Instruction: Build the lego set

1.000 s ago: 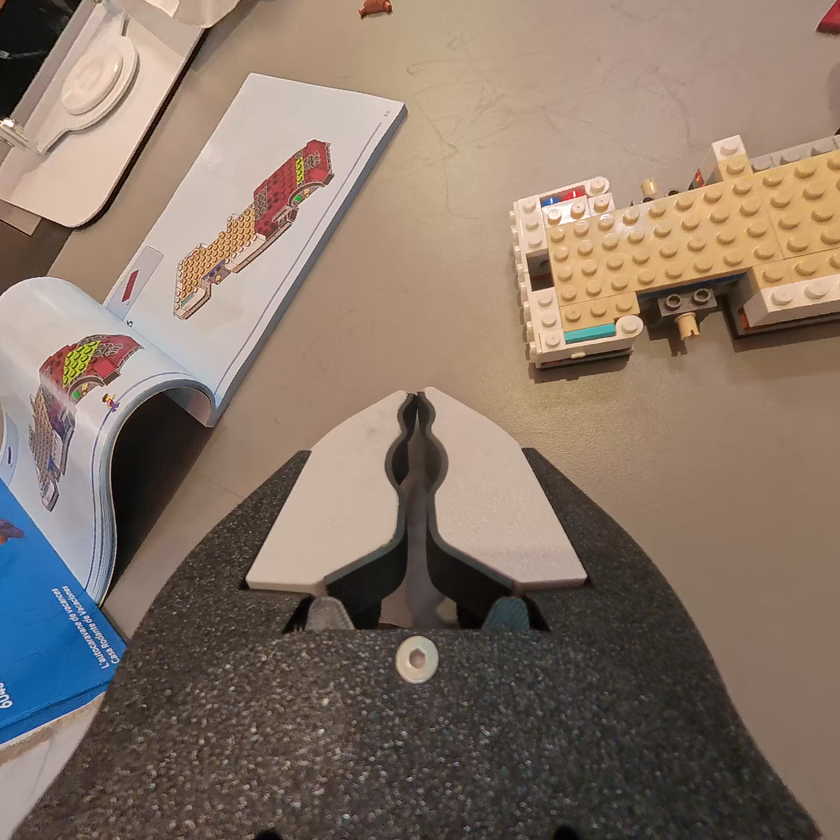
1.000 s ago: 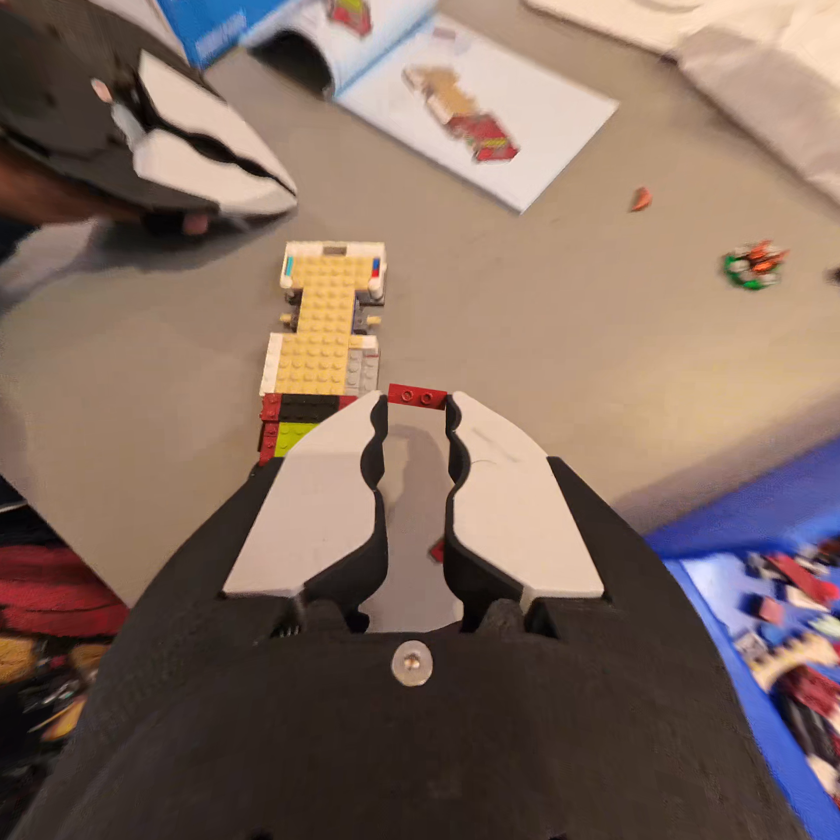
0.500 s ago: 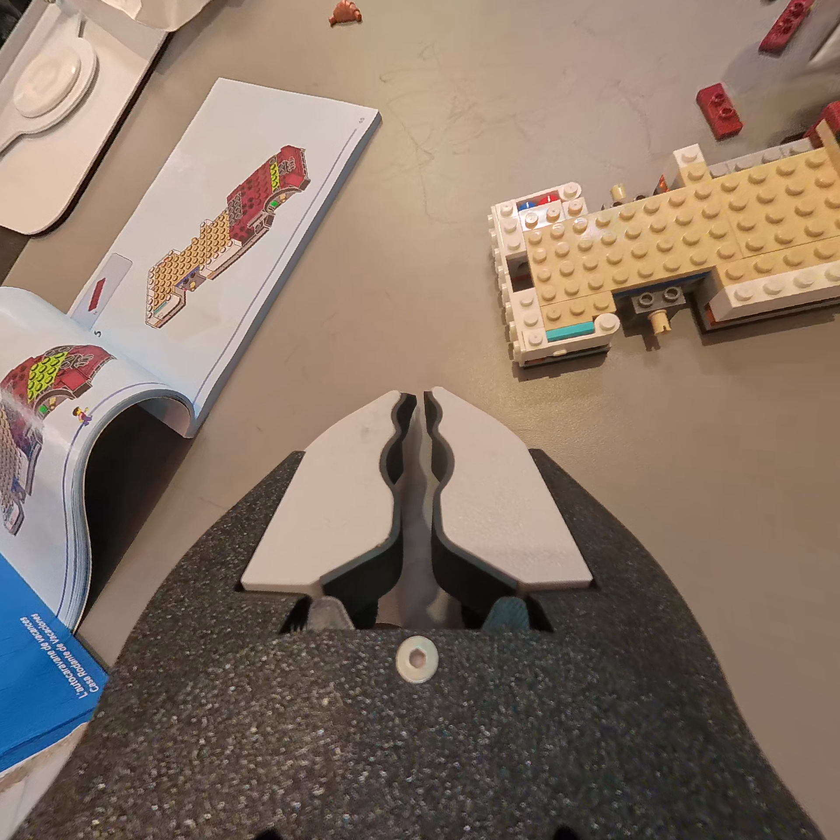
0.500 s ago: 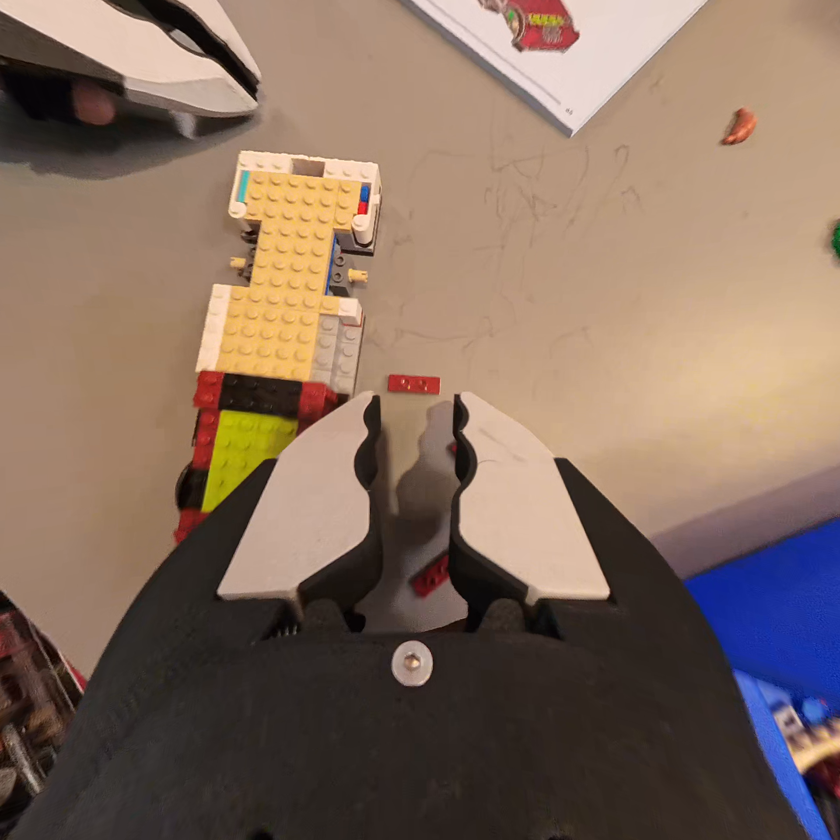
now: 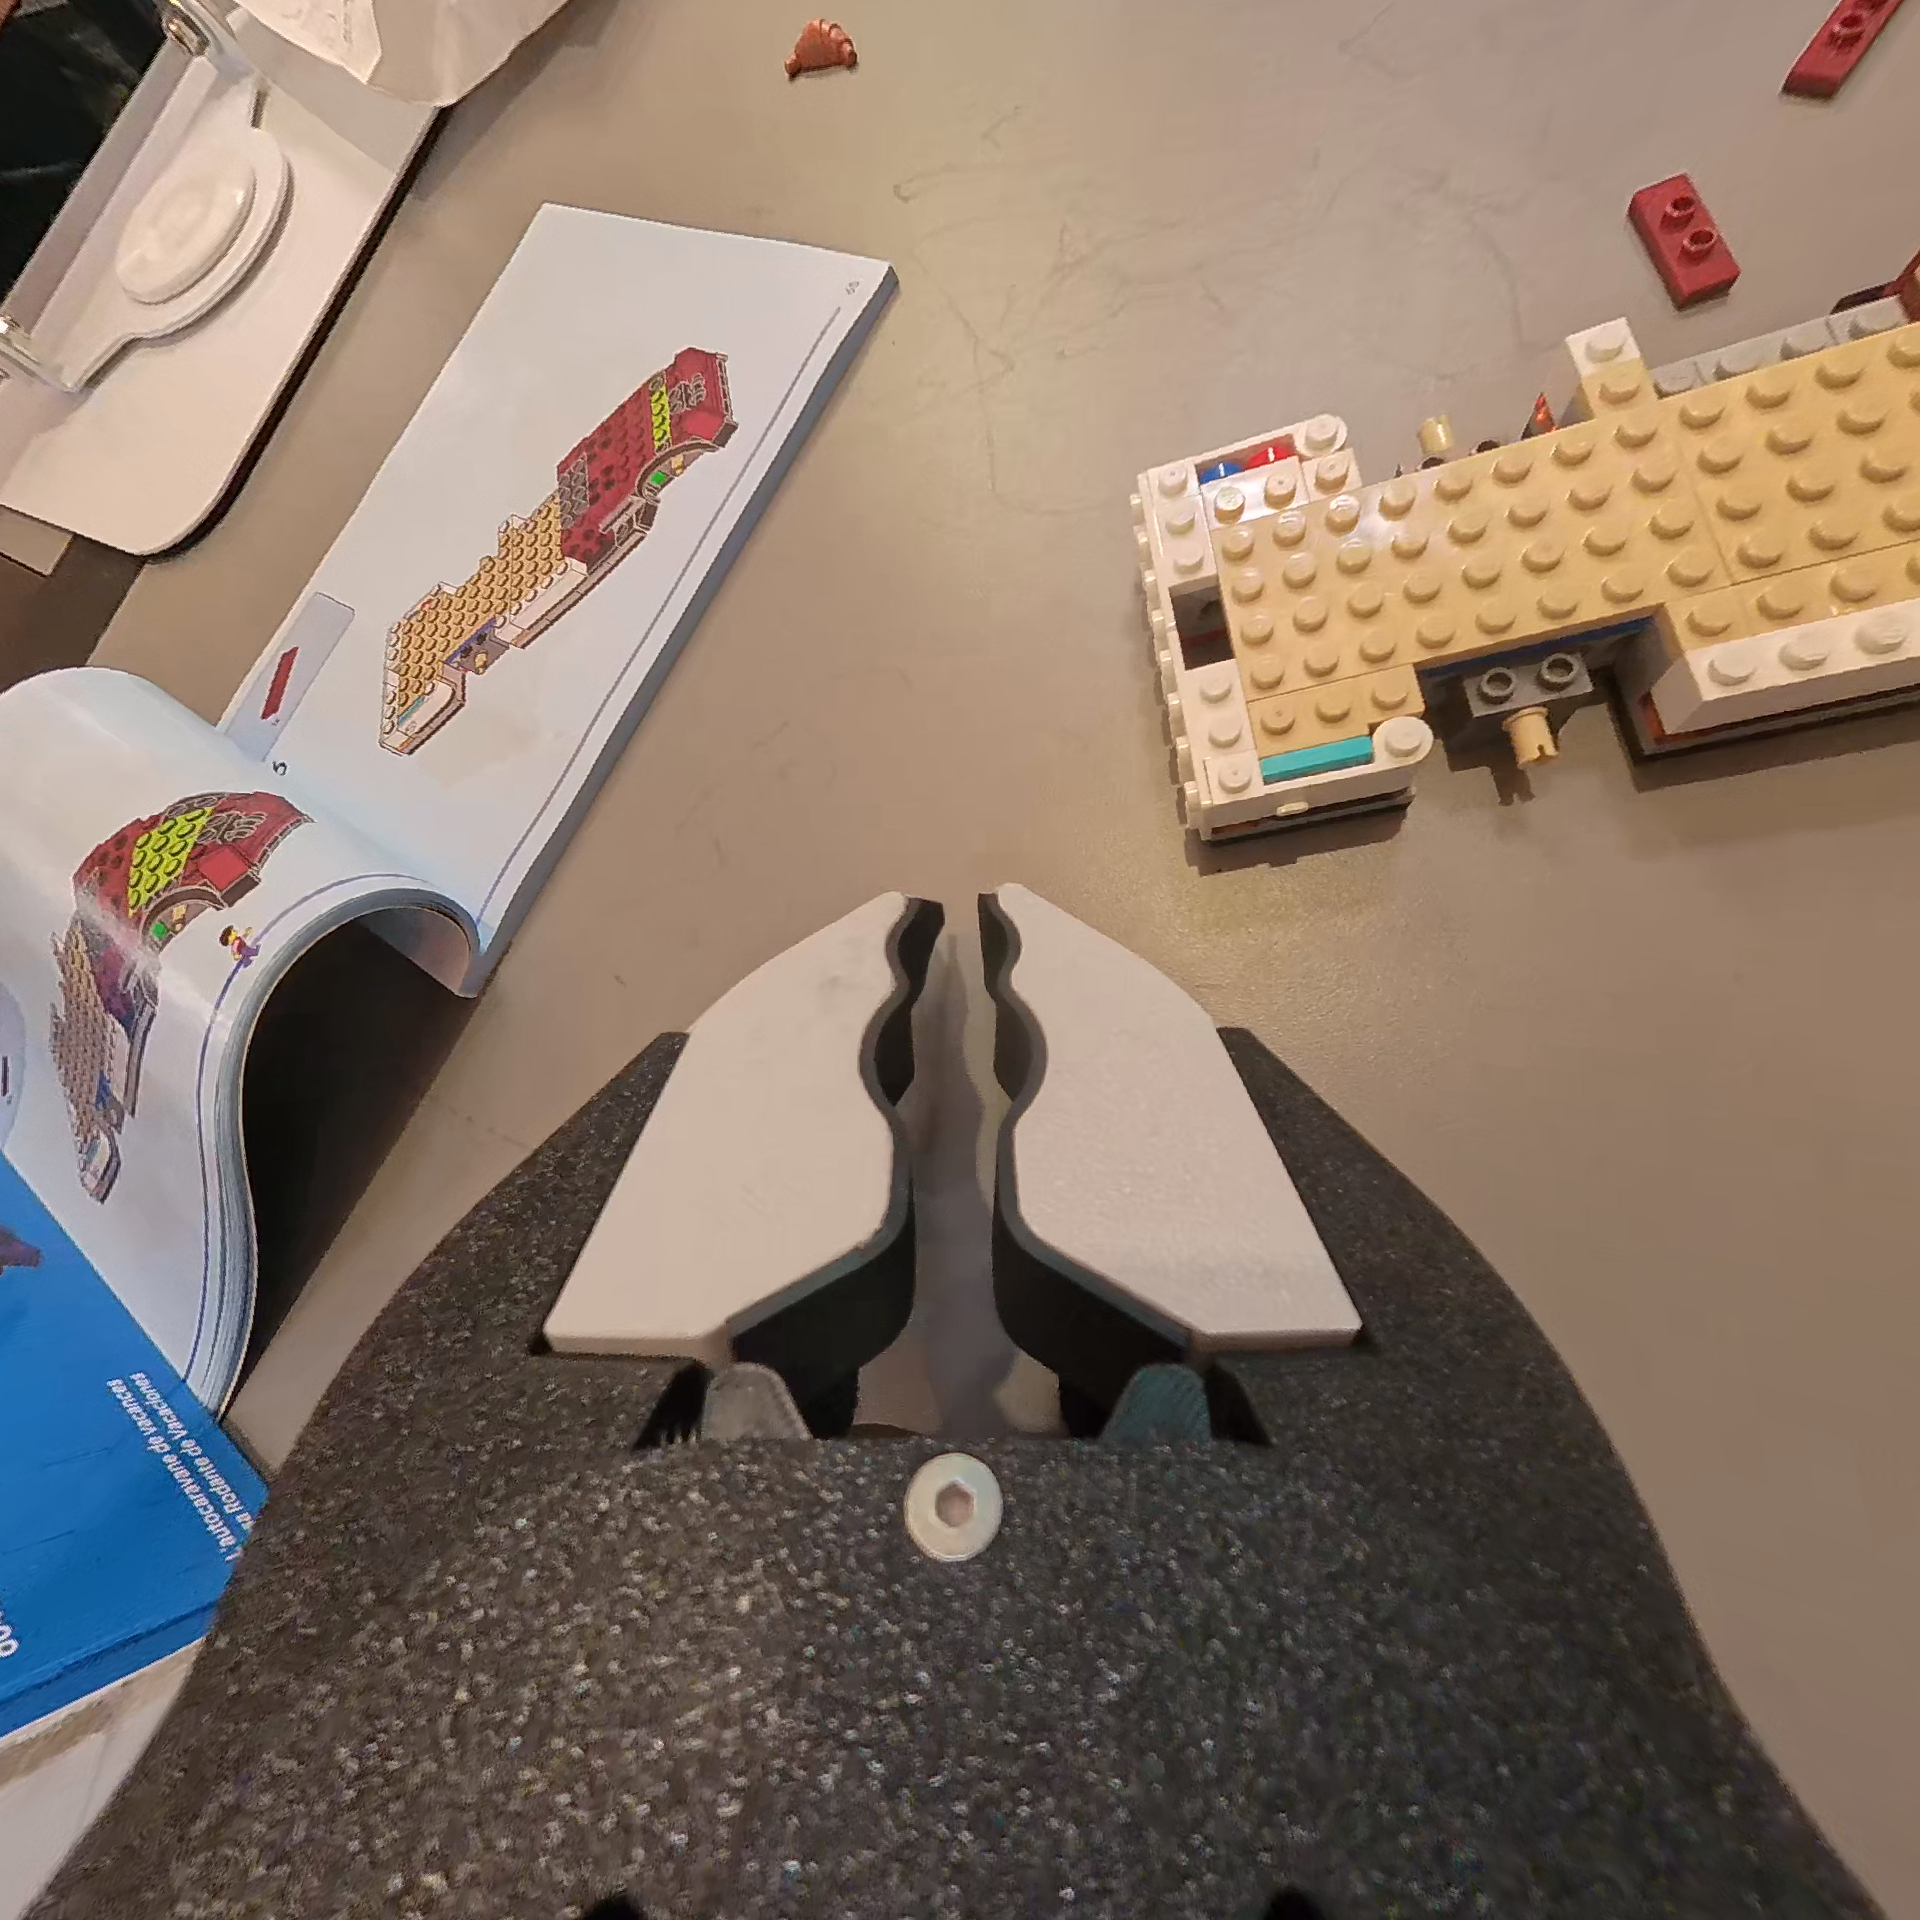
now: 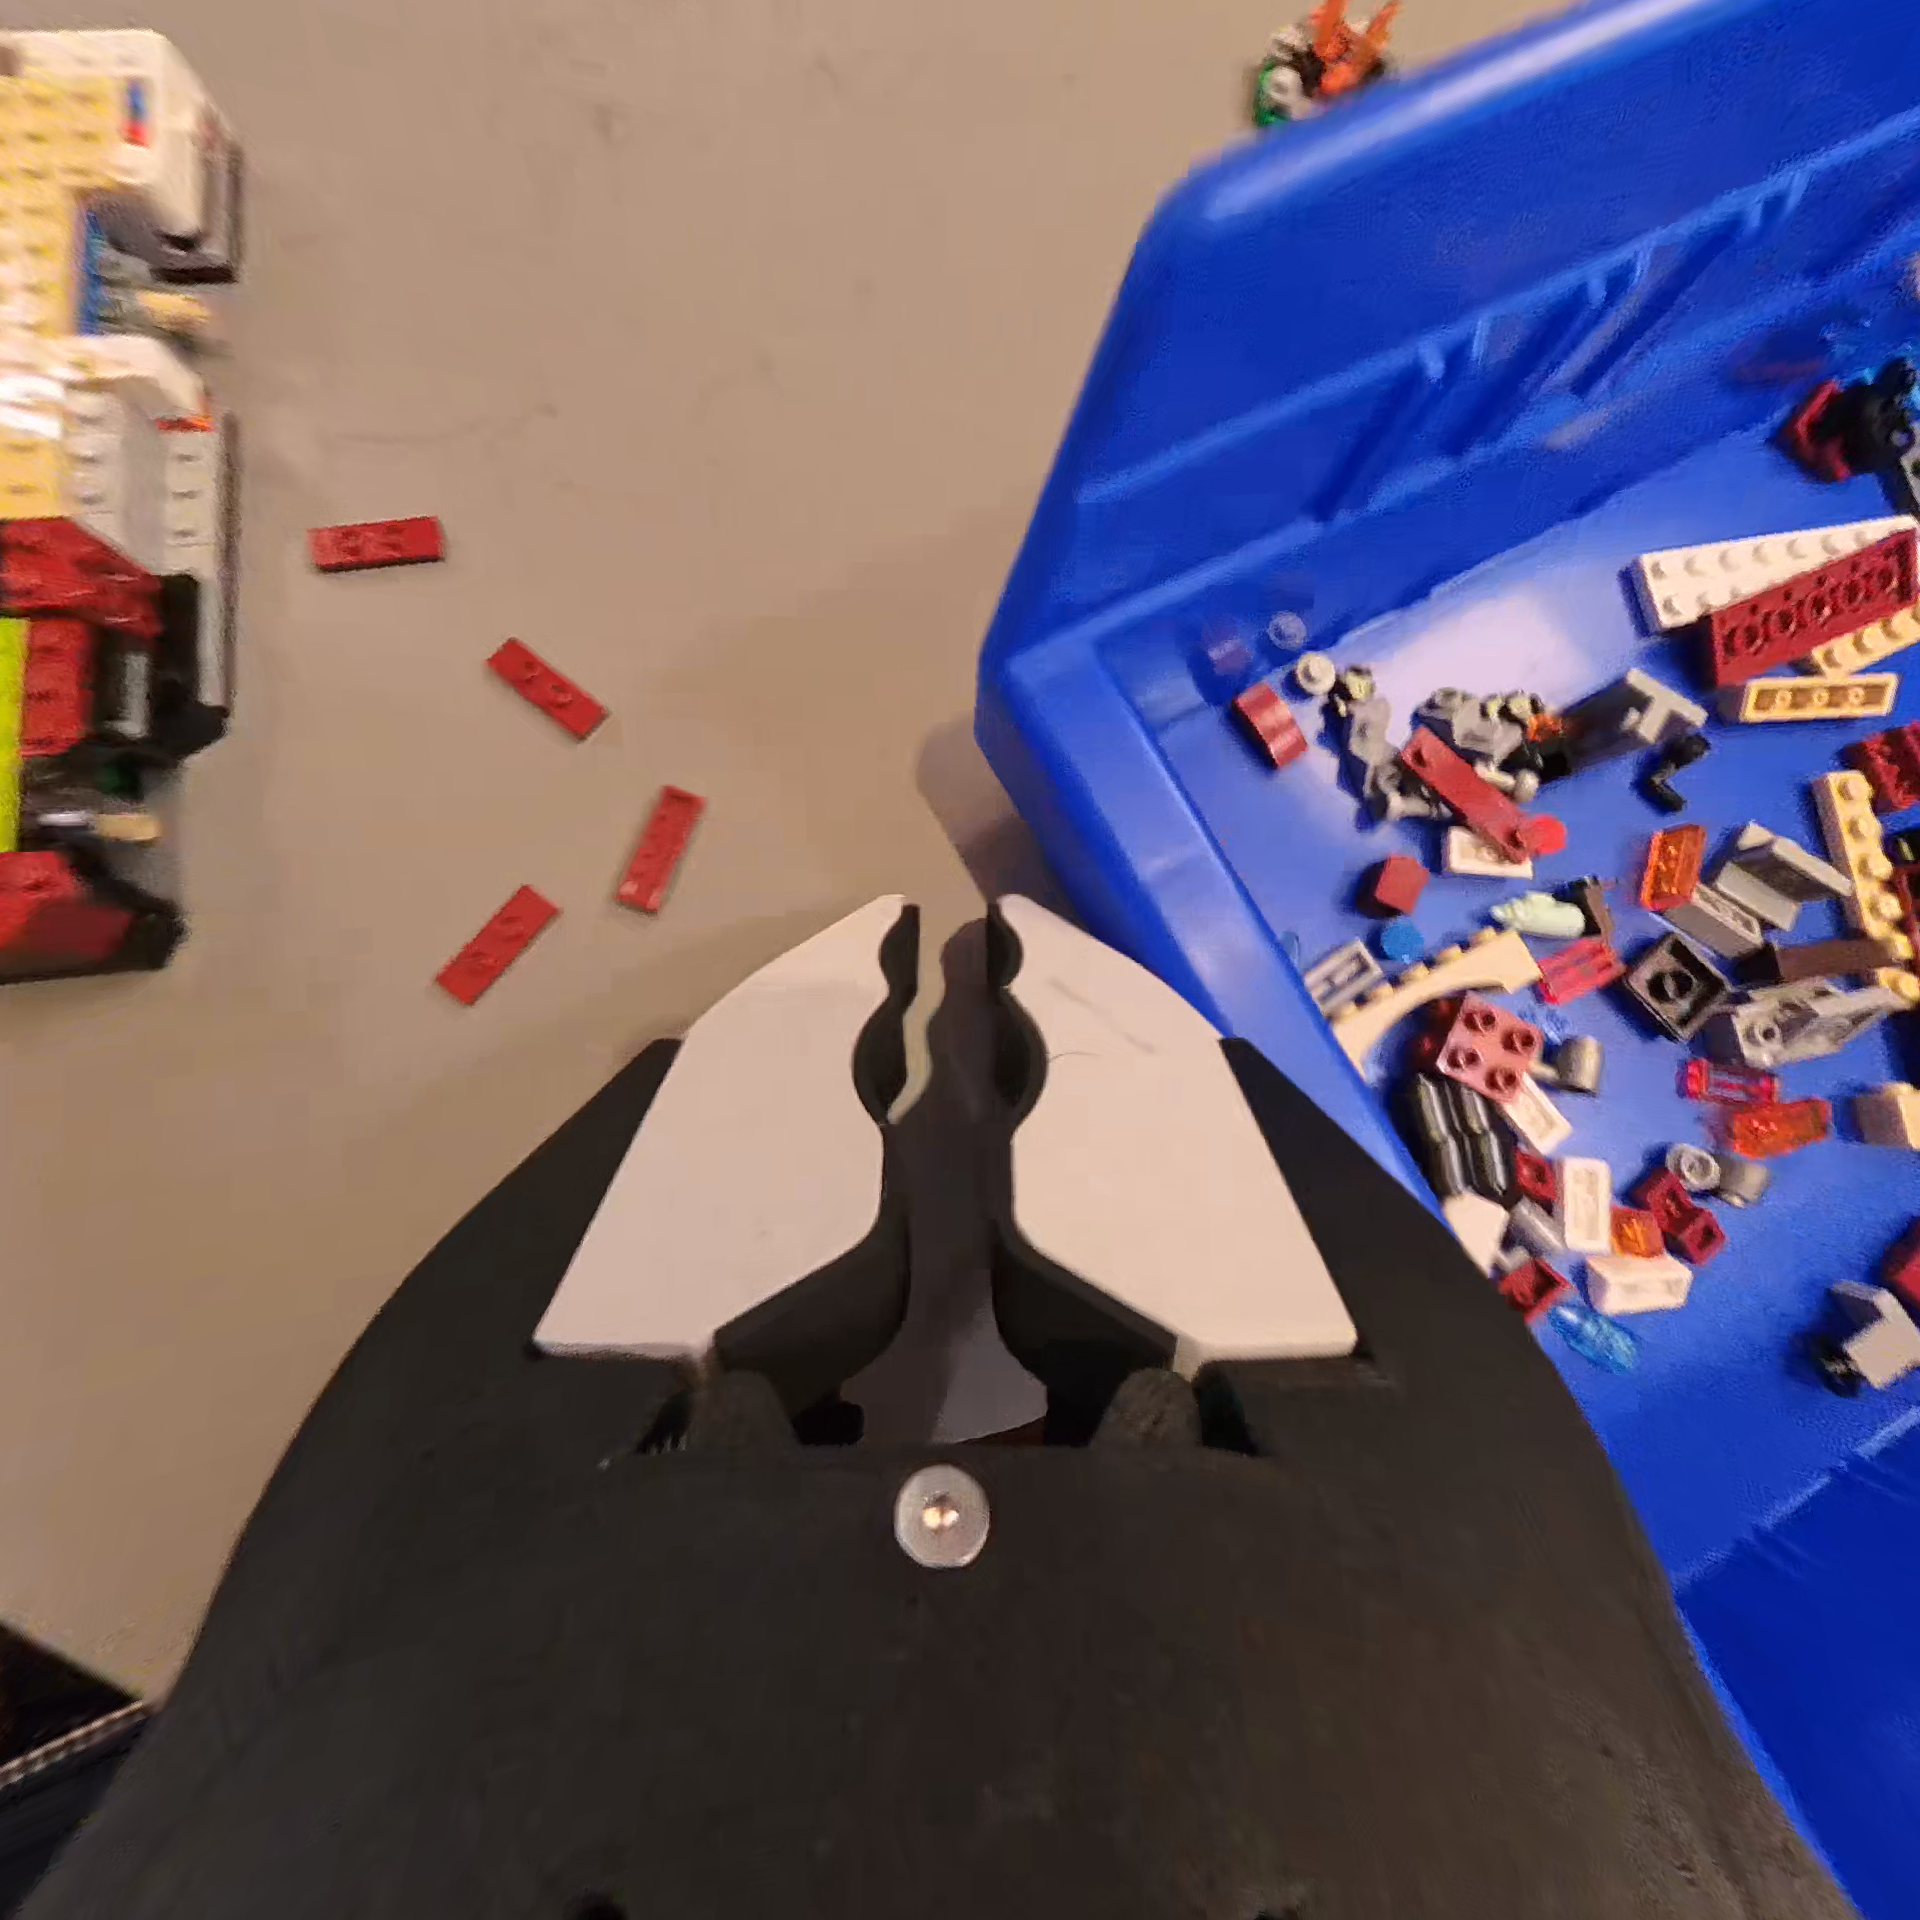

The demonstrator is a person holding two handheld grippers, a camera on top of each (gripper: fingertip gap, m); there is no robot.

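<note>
Left wrist view: left gripper (image 5: 960, 906) slightly parted, empty, near half-built brick model (image 5: 1538, 582). Right gripper (image 6: 951, 914) likewise empty beside blue bin (image 6: 1164, 831); four red plates (image 6: 548, 688) loose, unattached.

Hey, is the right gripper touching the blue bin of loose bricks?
Apart. The right wrist view shows bare table between the right gripper and the blue bin's near corner.

Four loose red plates (image 6: 376, 543) lie on the table (image 6: 727, 416), beside one brick model (image 5: 1558, 561), one open booklet (image 5: 582, 499) and one blue bin (image 6: 1351, 436).
</note>
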